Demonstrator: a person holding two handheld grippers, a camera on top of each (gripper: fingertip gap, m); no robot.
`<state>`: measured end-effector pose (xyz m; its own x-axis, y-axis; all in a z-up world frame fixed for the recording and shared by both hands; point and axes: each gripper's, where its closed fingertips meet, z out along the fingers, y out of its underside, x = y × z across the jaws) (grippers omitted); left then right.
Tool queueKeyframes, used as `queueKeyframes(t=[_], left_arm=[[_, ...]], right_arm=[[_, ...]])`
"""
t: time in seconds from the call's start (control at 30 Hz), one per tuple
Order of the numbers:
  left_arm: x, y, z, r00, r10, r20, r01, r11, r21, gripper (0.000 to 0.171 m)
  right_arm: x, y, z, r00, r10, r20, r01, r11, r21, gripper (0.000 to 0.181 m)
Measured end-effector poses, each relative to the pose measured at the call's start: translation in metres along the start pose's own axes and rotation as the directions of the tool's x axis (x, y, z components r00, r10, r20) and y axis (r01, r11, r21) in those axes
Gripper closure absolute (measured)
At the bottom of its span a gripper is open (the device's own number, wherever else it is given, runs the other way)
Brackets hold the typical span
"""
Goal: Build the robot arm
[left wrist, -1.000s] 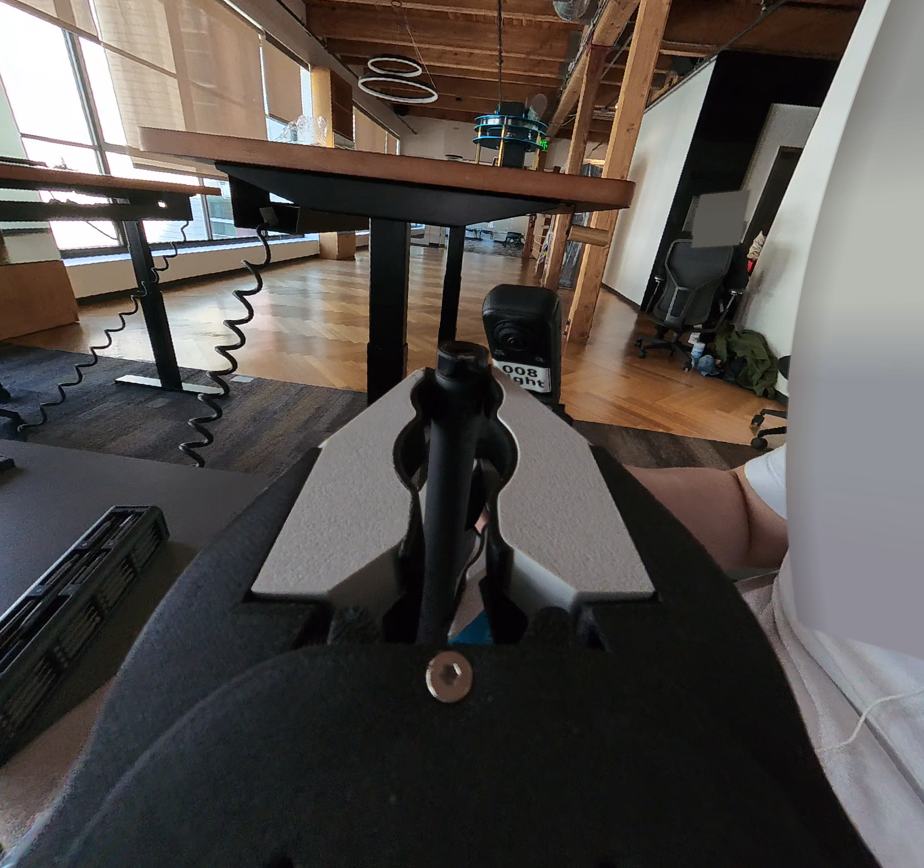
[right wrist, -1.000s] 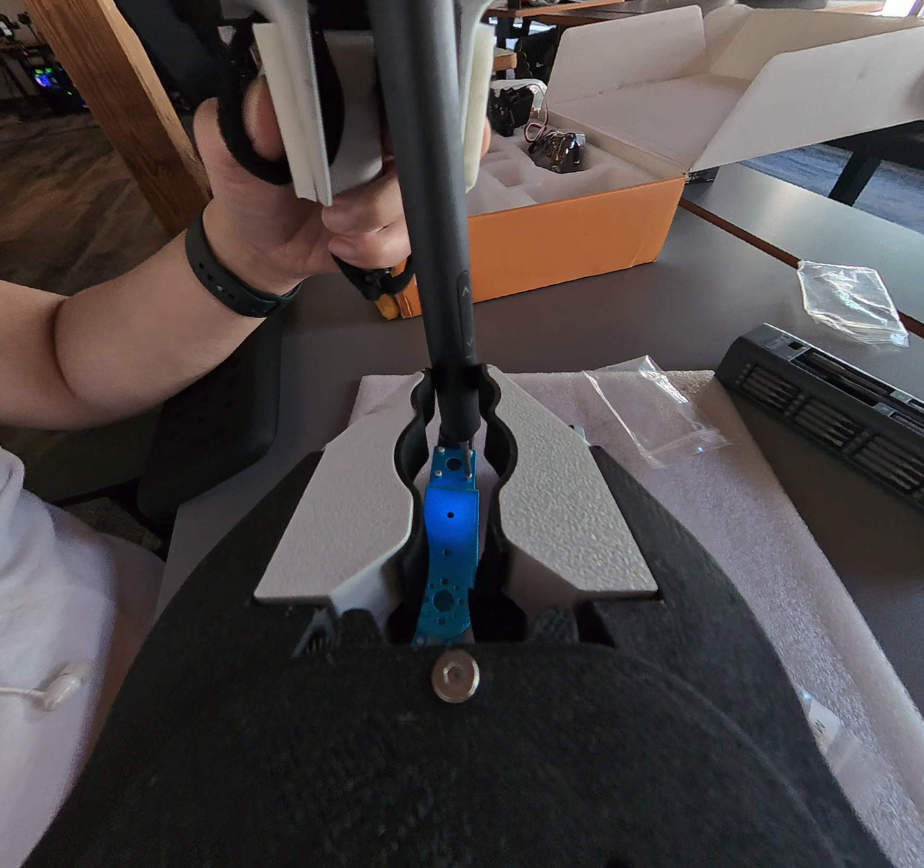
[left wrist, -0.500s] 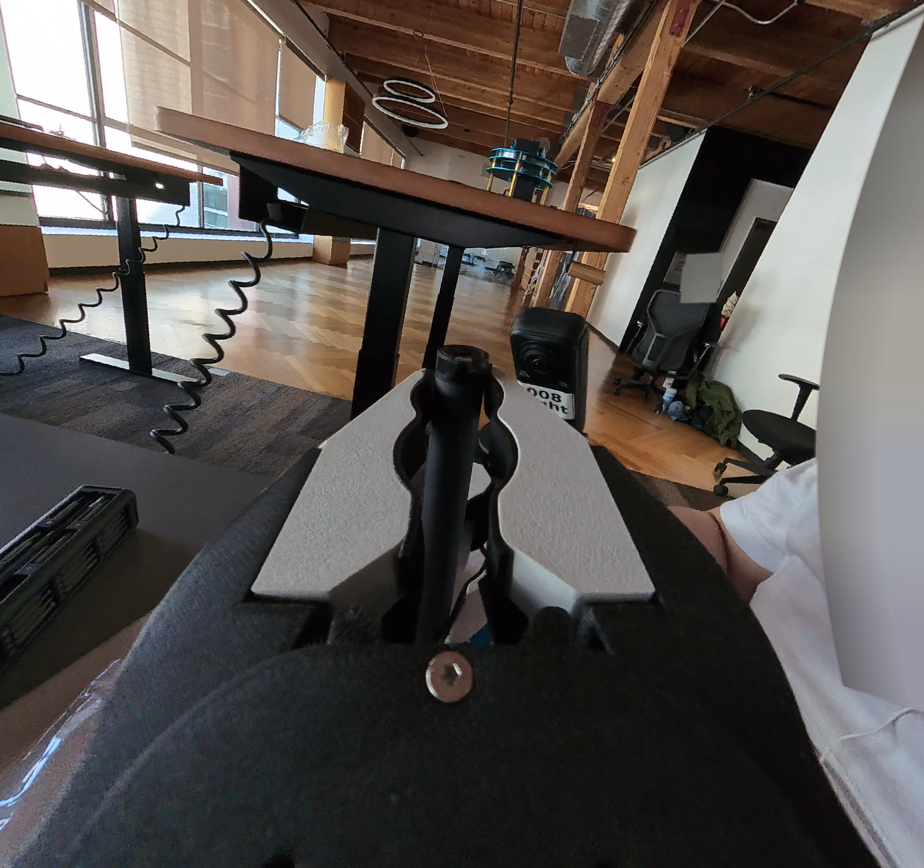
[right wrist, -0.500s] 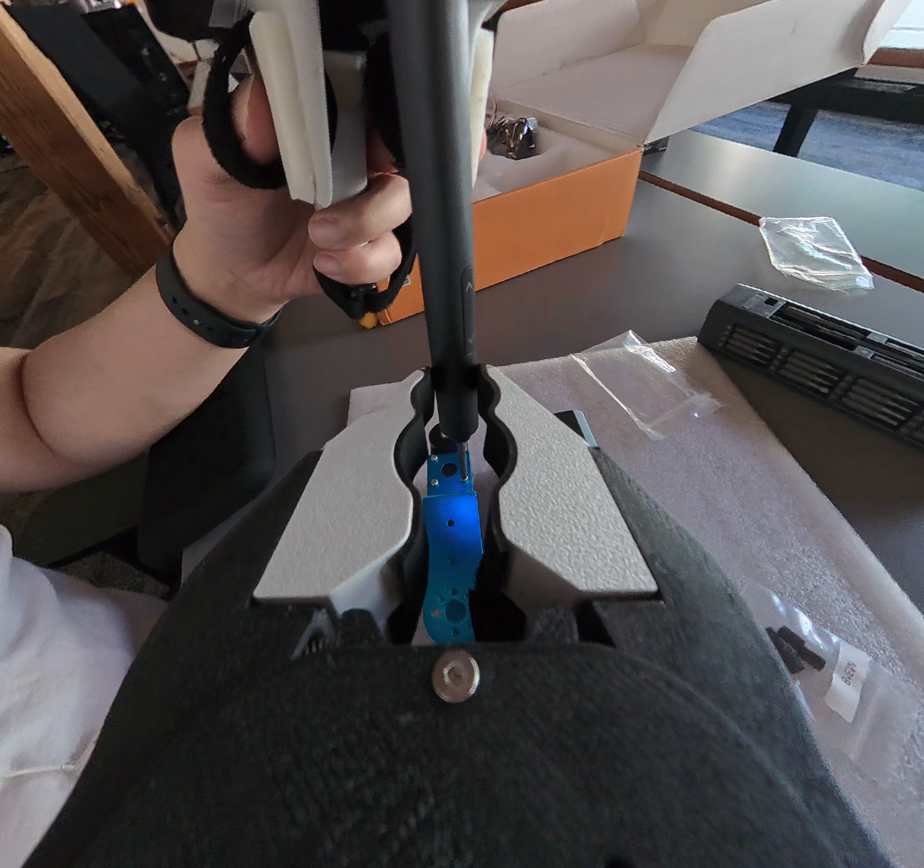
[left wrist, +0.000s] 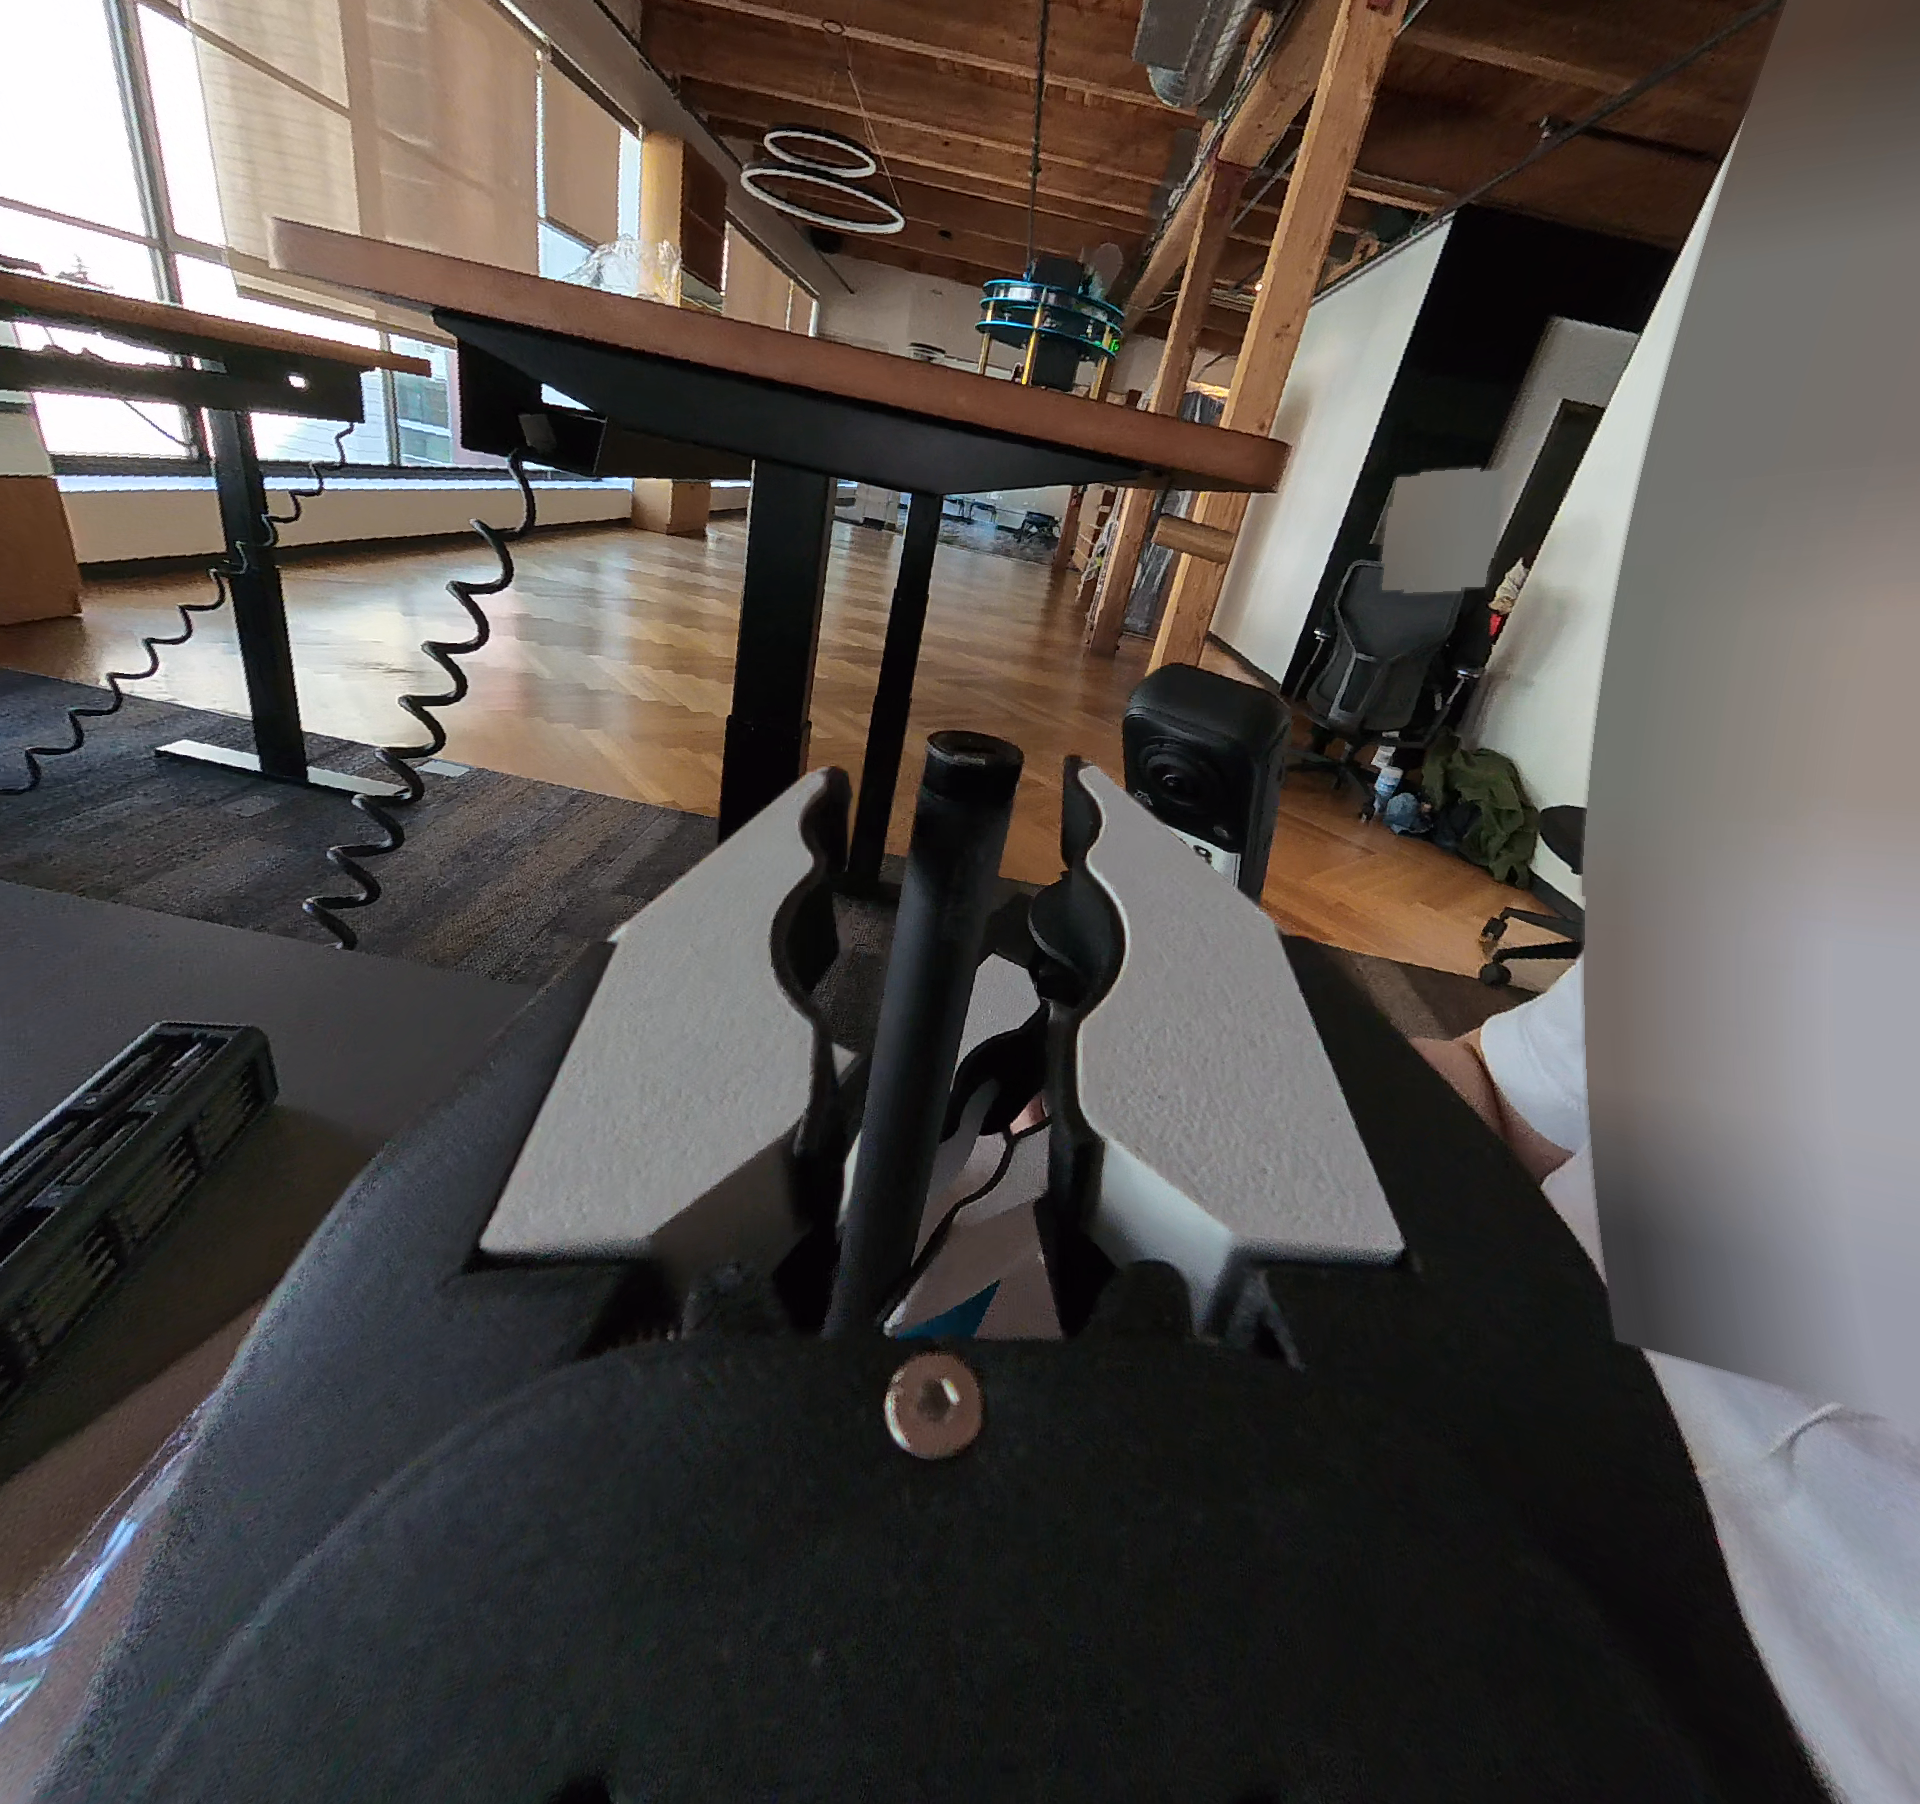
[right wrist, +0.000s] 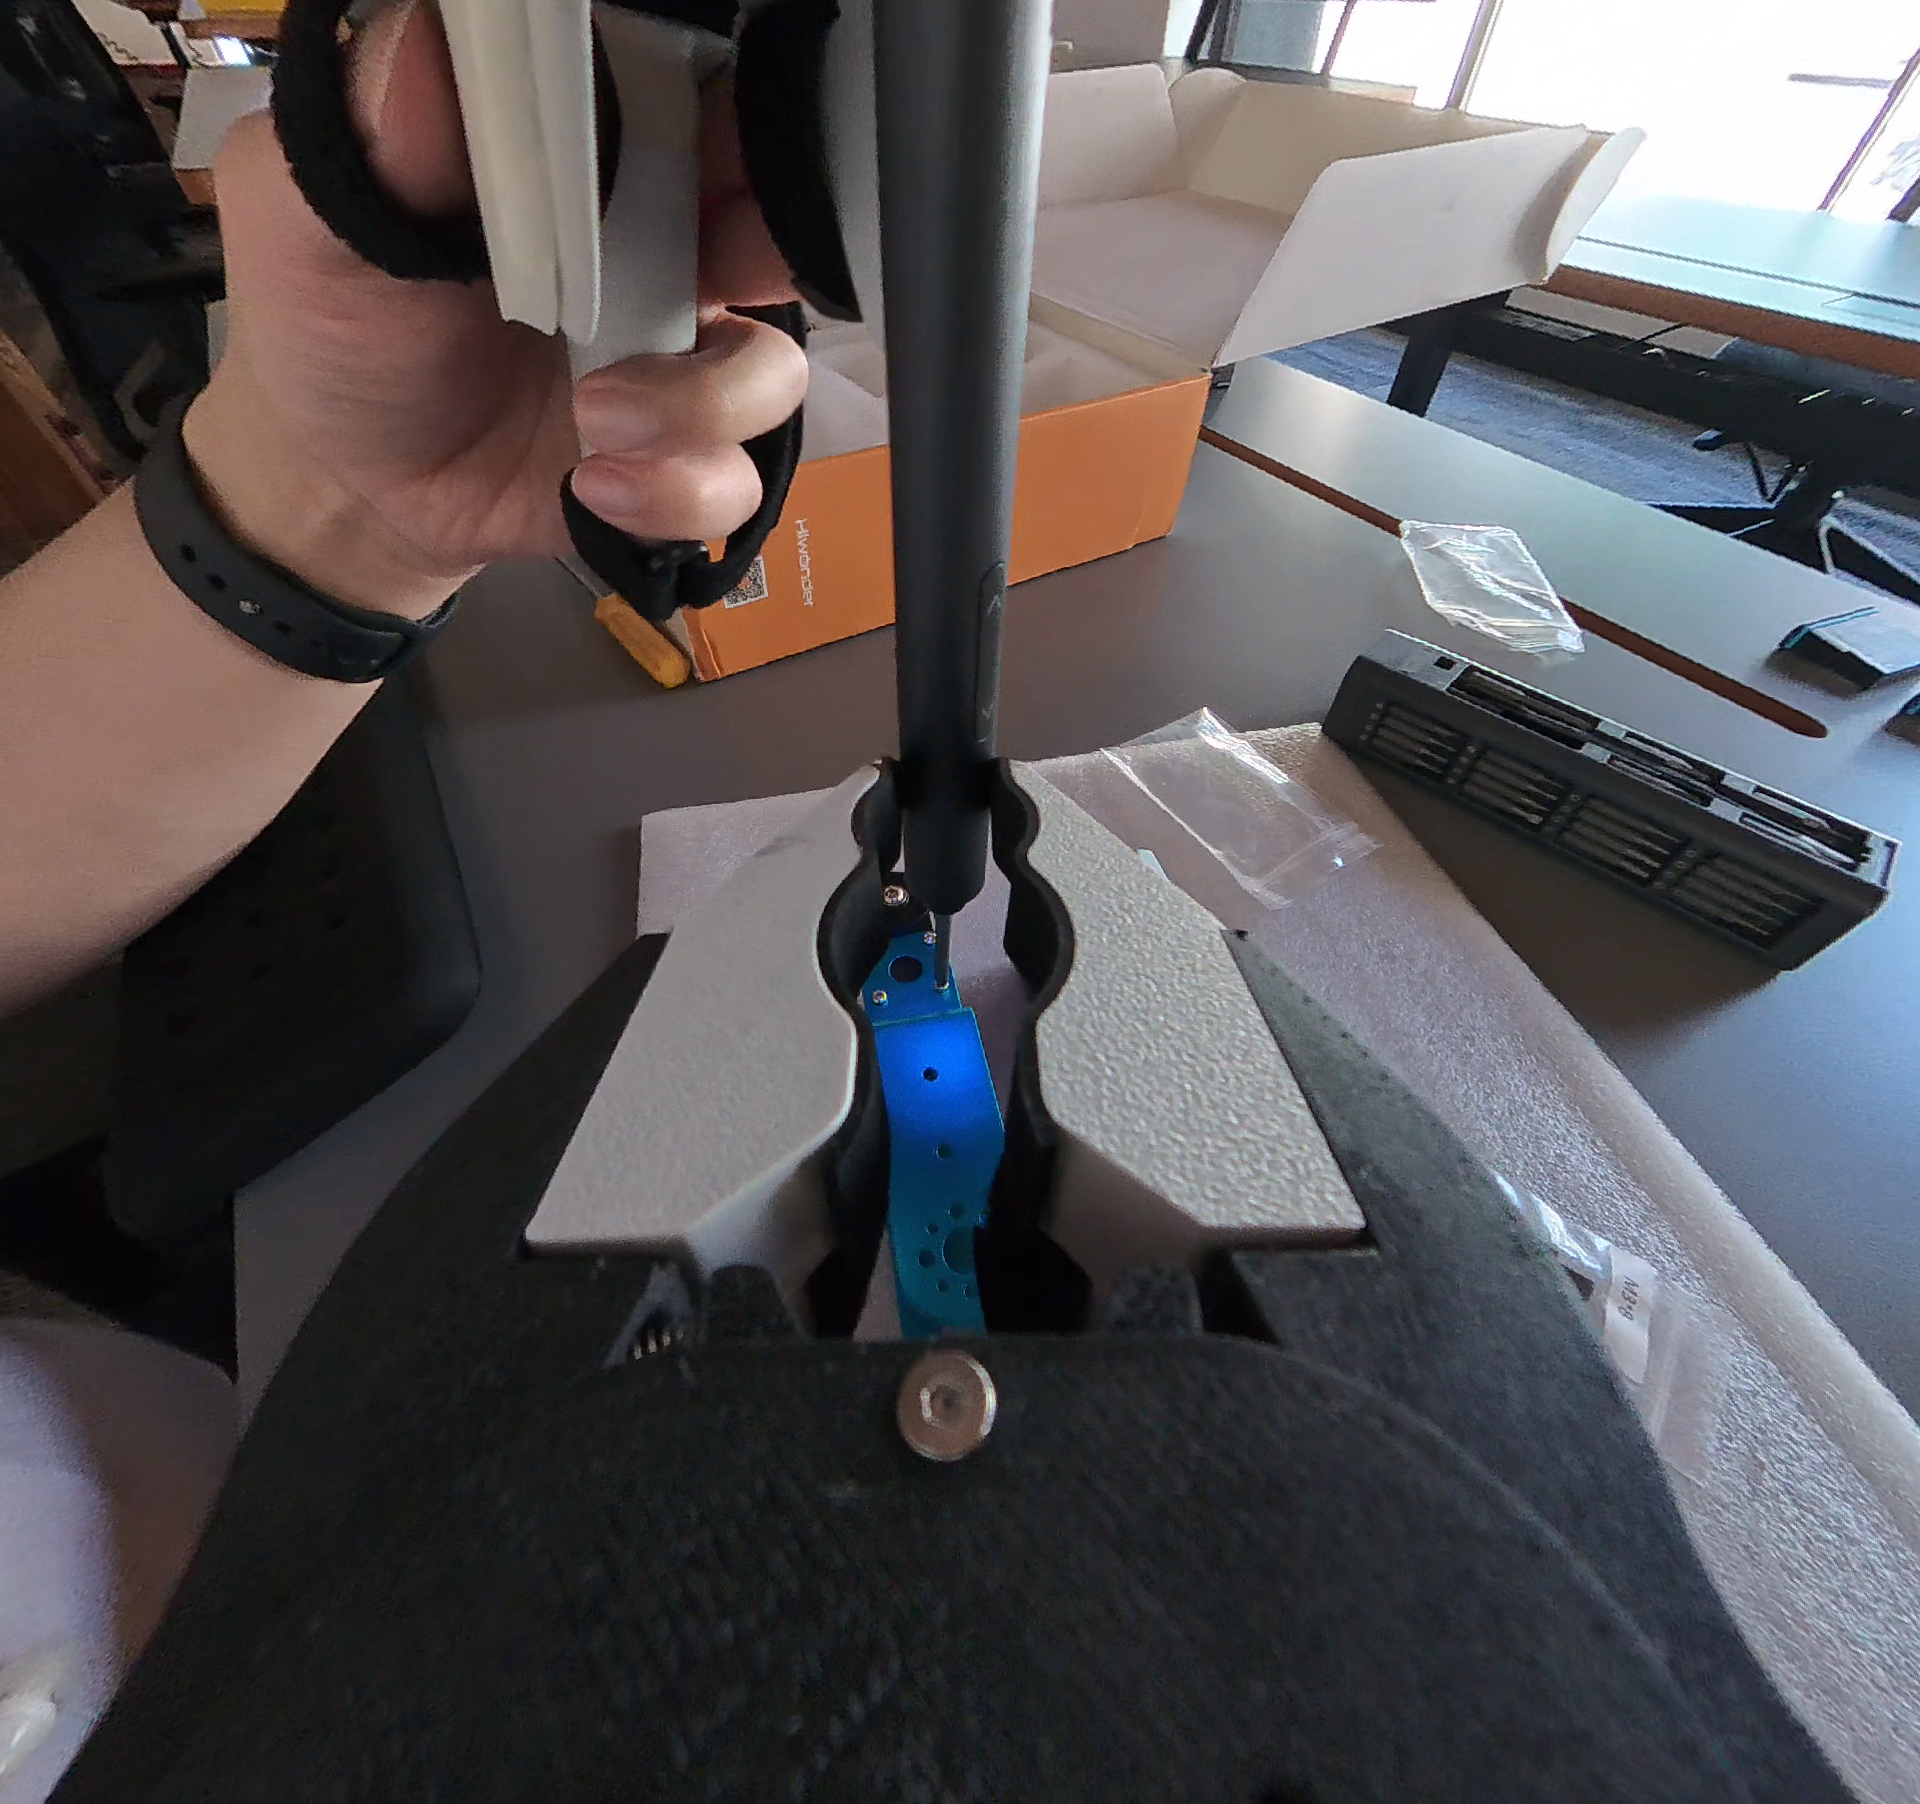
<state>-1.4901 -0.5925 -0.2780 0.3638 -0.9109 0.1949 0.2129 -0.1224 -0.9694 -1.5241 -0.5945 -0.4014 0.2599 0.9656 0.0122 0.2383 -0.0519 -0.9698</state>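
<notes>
Right gripper (right wrist: 940,933), closed on a blue bracket (right wrist: 932,1110) above the foam sheet (right wrist: 1455,1079), steadies it while the left gripper (left wrist: 951,819), apparently parted around the screwdriver (right wrist: 951,404), should keep its tip upright on the screw.

Sunlit loft: wooden floor (left wrist: 623,653), raised desks (left wrist: 831,383).

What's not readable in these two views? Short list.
- Left wrist view: screwdriver tip, hidden behind the left gripper body.
- Left wrist view: whether the fingers touch the shaft; gaps show on both sides.
- Right wrist view: whether the bit seats in a screw on the blue bracket, too small.
- Right wrist view: box contents, blocked by hand and screwdriver.
</notes>
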Motion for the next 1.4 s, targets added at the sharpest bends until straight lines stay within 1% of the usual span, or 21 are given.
queueKeyframes(t=[0.07, 0.1, 0.2, 0.3, 0.37, 0.4, 0.47, 0.57, 0.63, 0.73, 0.8, 0.87, 0.93, 1.03, 1.1, 1.17, 1.4], left_arm=[[0.000, -0.001, -0.004, 1.000, 0.006, 0.020, -0.007, 1.000, 0.009, 0.122], [0.001, -0.002, -0.006, 0.999, 0.009, 0.031, -0.009, 1.000, 0.010, 0.122], [-0.003, -0.002, -0.015, 0.993, 0.057, 0.108, -0.058, 0.998, 0.006, 0.127], [-0.004, 0.004, -0.017, 0.985, 0.080, 0.155, -0.072, 0.996, -0.060, 0.130], [-0.002, 0.009, -0.015, 0.981, 0.077, 0.179, -0.058, 0.992, -0.112, 0.136], [-0.002, 0.012, -0.015, 0.978, 0.080, 0.193, -0.054, 0.990, -0.133, 0.142], [-0.002, 0.014, -0.013, 0.975, 0.065, 0.210, -0.038, 0.991, -0.130, 0.151], [0.002, 0.015, -0.011, 0.975, 0.068, 0.211, -0.045, 0.993, -0.111, 0.154], [0.005, 0.016, -0.010, 0.977, 0.108, 0.185, -0.086, 0.988, -0.125, 0.154], [0.007, 0.017, -0.007, 0.983, 0.097, 0.153, -0.076, 0.988, -0.136, 0.154], [0.005, 0.017, -0.005, 0.982, 0.103, 0.160, -0.081, 0.987, -0.139, 0.154], [0.005, 0.017, -0.003, 0.981, 0.111, 0.160, -0.088, 0.986, -0.143, 0.154], [0.005, 0.018, 0.000, 0.980, 0.116, 0.162, -0.092, 0.984, -0.150, 0.154], [0.003, 0.018, 0.002, 0.980, 0.111, 0.166, -0.084, 0.984, -0.158, 0.154], [0.000, 0.018, 0.003, 0.980, 0.097, 0.176, -0.069, 0.986, -0.155, 0.154], [-0.002, 0.017, 0.004, 0.978, 0.085, 0.190, -0.056, 0.987, -0.151, 0.154], [-0.003, 0.018, 0.009, 0.978, 0.082, 0.193, -0.054, 0.987, -0.149, 0.154]], right_arm=[[-0.001, 0.000, 0.000, 1.000, -0.011, -0.012, 0.011, 1.000, 0.005, 0.164], [-0.001, 0.000, 0.001, 1.000, -0.013, -0.018, 0.013, 1.000, 0.006, 0.164], [-0.002, -0.001, 0.002, 0.999, -0.035, -0.031, 0.035, 0.999, 0.008, 0.164], [-0.005, -0.001, 0.003, 0.996, -0.073, -0.053, 0.073, 0.997, 0.009, 0.164], [-0.007, -0.002, 0.004, 0.994, -0.094, -0.064, 0.094, 0.995, 0.011, 0.164], [-0.007, -0.002, 0.004, 0.992, -0.102, -0.070, 0.104, 0.995, 0.012, 0.164], [-0.006, -0.002, 0.004, 0.989, -0.116, -0.090, 0.118, 0.993, 0.014, 0.164], [-0.007, -0.002, 0.003, 0.989, -0.111, -0.102, 0.114, 0.993, 0.030, 0.164], [-0.008, -0.002, 0.001, 0.990, -0.099, -0.101, 0.104, 0.993, 0.053, 0.165], [-0.007, -0.002, -0.001, 0.994, -0.054, -0.092, 0.063, 0.994, 0.094, 0.164], [-0.005, -0.003, -0.004, 0.993, -0.036, -0.117, 0.050, 0.991, 0.121, 0.162], [-0.001, -0.006, -0.008, 0.981, -0.065, -0.183, 0.092, 0.985, 0.143, 0.155], [-0.001, -0.012, -0.013, 0.964, -0.116, -0.240, 0.157, 0.974, 0.161, 0.156], [-0.007, -0.025, -0.023, 0.944, -0.165, -0.287, 0.233, 0.946, 0.223, 0.162], [-0.004, -0.027, -0.021, 0.933, -0.173, -0.317, 0.245, 0.948, 0.205, 0.162], [-0.003, -0.022, -0.015, 0.941, -0.154, -0.303, 0.214, 0.960, 0.178, 0.164], [-0.001, -0.022, -0.016, 0.932, -0.128, -0.339, 0.199, 0.962, 0.185, 0.165]])
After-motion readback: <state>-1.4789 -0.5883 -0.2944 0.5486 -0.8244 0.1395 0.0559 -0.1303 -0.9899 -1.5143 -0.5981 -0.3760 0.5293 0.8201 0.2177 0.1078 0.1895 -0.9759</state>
